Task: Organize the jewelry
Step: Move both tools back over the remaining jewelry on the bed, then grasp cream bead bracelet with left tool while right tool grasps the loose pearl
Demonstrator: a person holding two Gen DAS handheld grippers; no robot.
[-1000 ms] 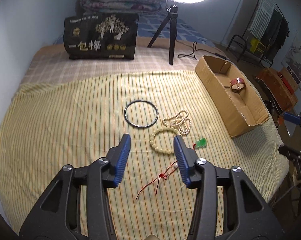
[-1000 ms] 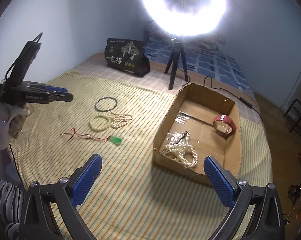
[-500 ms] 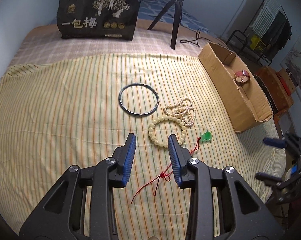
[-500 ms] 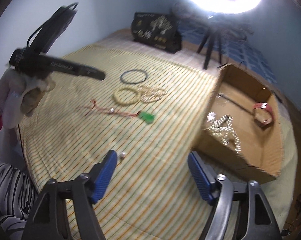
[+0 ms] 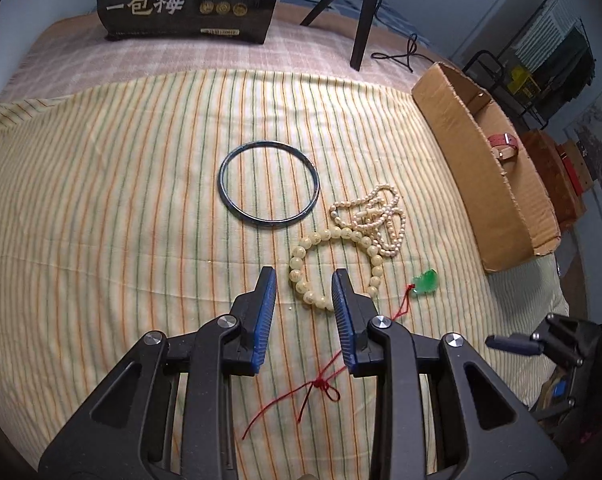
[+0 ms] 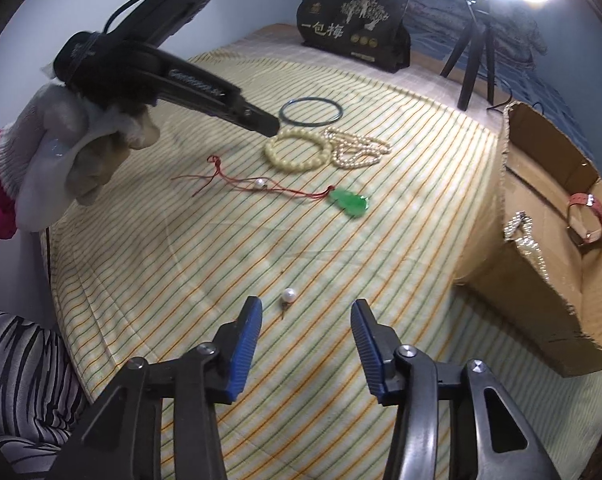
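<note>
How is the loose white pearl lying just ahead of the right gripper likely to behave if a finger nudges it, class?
The loose pearl is round and smooth, so it would probably roll across the striped cloth. Its short pin may make it curve or stop. Being tiny against the right gripper, it could slip from the pads.

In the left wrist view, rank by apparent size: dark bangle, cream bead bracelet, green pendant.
1. Dark thin round bangle
2. Cream round-bead bracelet, nearer the camera, yet it looks a little smaller
3. Green jade-like pendant, clearly smallest
</note>
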